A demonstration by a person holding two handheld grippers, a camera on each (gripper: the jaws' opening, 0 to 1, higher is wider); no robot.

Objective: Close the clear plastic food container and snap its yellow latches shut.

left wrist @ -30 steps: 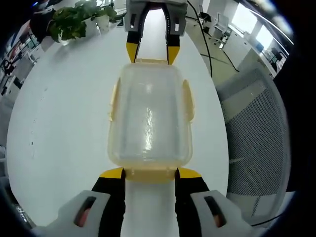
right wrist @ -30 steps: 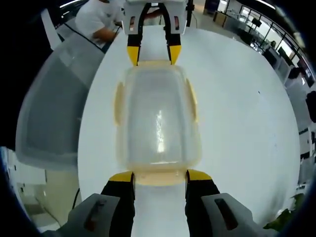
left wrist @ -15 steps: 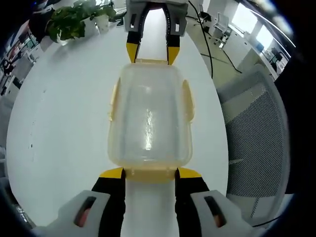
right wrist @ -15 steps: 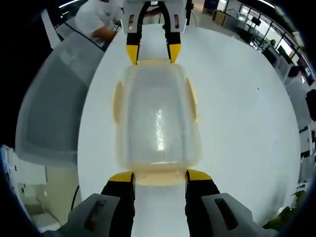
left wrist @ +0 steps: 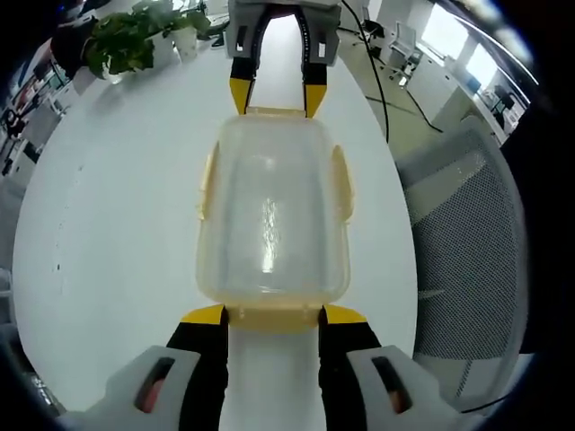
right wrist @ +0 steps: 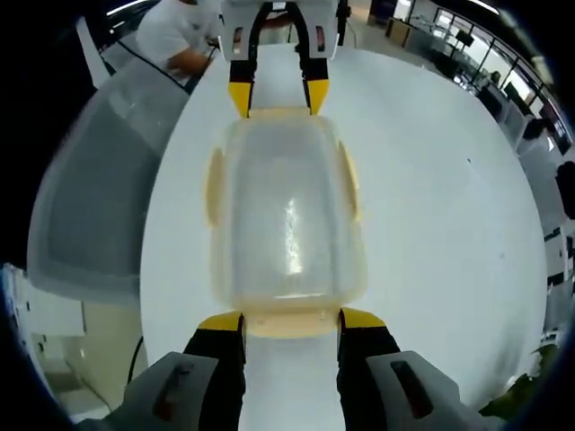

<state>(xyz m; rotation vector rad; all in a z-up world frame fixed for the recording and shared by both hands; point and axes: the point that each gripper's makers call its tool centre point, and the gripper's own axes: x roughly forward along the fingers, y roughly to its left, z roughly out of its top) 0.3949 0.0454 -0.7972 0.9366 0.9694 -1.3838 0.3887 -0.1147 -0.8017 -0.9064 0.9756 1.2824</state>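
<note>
Resting lid-up on the round white counter [left wrist: 117, 206], the clear rectangular plastic food container [left wrist: 272, 215] with its pale yellow latches [left wrist: 341, 184] lay lengthwise between the two tools. In the left gripper view, the left hand-held gripper [left wrist: 274, 316] sat at the container's near short end, its black jaws with yellow tips spread apart, one tip on each side of the yellow end latch there, with the tips just touching or nearly touching the container's edge; whether they pressed on it could not be told. The right hand-held gripper [left wrist: 275, 97] stood at the container's far short end, its yellow tips likewise apart and bracketing that end latch.

In the right gripper view the arrangement mirrored itself: the right hand-held gripper [right wrist: 290, 321] held its jaws open at the container's [right wrist: 287, 211] near end, the left hand-held gripper [right wrist: 278, 97] open at the far end. The long-side latches [right wrist: 215, 187] lay flat against the container's walls on both sides, and the lid appeared seated on the base.

Beyond the container in the left gripper view, a green leafy potted plant [left wrist: 126, 40] stood near the counter's far rim, and a grey mesh office chair [left wrist: 467, 233] stood beside the counter. In the right gripper view, a grey chair back [right wrist: 90, 189] stood beside the counter [right wrist: 449, 206], and a person in a white shirt [right wrist: 184, 36] sat beyond it.
</note>
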